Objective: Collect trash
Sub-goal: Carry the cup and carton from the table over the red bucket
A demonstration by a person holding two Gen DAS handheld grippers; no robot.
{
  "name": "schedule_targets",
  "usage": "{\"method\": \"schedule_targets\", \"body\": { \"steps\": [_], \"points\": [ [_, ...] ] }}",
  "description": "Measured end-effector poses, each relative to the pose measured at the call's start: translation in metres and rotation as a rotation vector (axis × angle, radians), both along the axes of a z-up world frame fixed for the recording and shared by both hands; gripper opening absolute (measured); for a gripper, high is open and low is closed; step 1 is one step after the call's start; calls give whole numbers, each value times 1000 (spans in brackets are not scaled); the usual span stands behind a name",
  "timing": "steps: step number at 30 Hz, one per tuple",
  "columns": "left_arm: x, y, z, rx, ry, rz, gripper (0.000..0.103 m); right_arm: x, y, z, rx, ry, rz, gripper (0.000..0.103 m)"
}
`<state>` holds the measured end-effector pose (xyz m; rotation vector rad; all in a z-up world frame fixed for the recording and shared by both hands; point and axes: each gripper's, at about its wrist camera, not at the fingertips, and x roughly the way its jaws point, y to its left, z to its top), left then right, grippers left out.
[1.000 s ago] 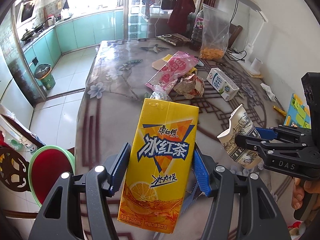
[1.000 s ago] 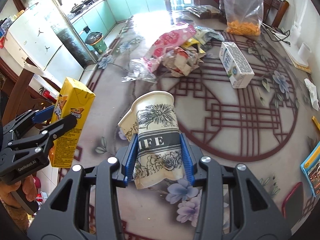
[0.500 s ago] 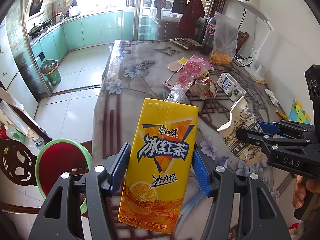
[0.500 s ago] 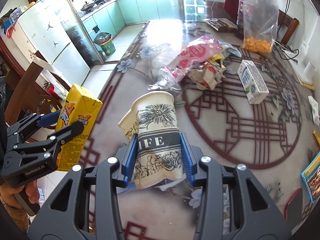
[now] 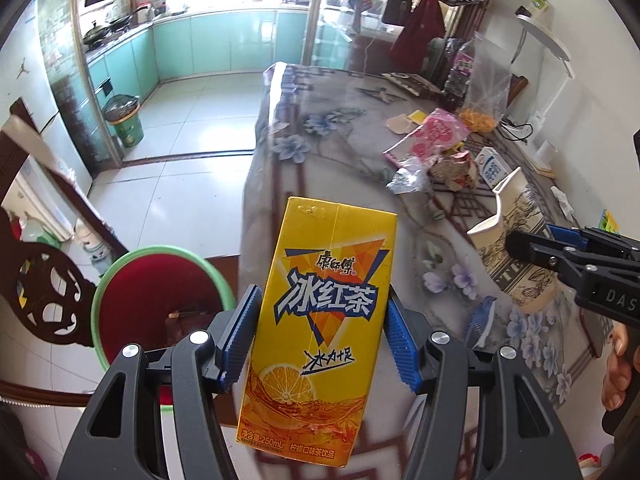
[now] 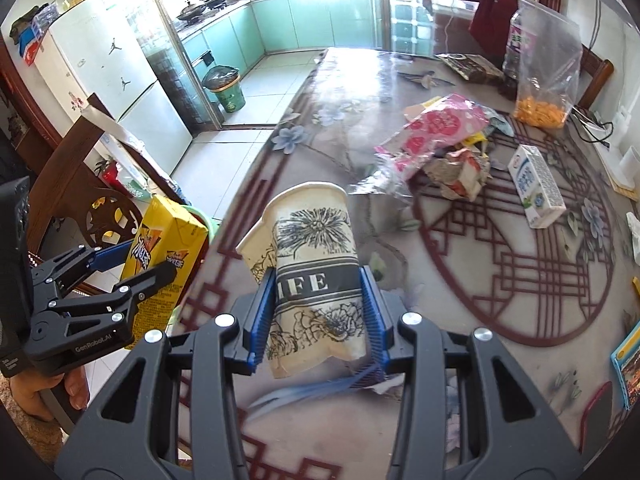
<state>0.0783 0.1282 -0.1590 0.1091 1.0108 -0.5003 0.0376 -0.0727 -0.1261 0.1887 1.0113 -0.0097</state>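
My left gripper (image 5: pixel 320 336) is shut on a yellow iced-tea carton (image 5: pixel 316 320), held upright past the table's near left edge; it also shows in the right wrist view (image 6: pixel 164 256). My right gripper (image 6: pixel 318 312) is shut on a crushed paper cup (image 6: pixel 312 264) above the table; the cup also shows in the left wrist view (image 5: pixel 516 240). More trash lies on the table: a pink wrapper (image 6: pixel 436 132), crumpled packaging (image 6: pixel 460 172), clear plastic (image 6: pixel 380 184) and a white milk carton (image 6: pixel 536 184).
A green-rimmed red stool (image 5: pixel 160 308) stands below the left gripper, beside a carved wooden chair (image 5: pixel 44 300). A green bin (image 5: pixel 124 120) stands on the kitchen floor. A bag of orange snacks (image 6: pixel 544 80) and a bottle (image 6: pixel 518 44) stand at the table's far side.
Both grippers have drawn back and to the left with their loads; the carton now hangs past the table edge, near the stool. The trash pile looks farther away.
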Motion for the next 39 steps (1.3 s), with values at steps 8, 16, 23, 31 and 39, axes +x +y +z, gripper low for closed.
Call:
{"method": "schedule_targets", "body": {
  "steps": [8, 16, 23, 31, 39],
  "points": [
    [9, 41, -11, 5, 26, 55, 57, 9, 30, -1, -4, 5, 27, 40],
    [16, 63, -17, 2, 37, 79, 57, 19, 52, -2, -7, 7, 49, 40],
    [22, 75, -19, 2, 39, 103, 57, 28, 66, 0, -11, 6, 74, 40],
    [32, 93, -21, 2, 45, 152, 57, 41, 79, 0, -12, 5, 108, 40],
    [41, 116, -28, 16, 60, 219, 57, 66, 102, -4, 16, 12, 177, 40]
  ]
}}
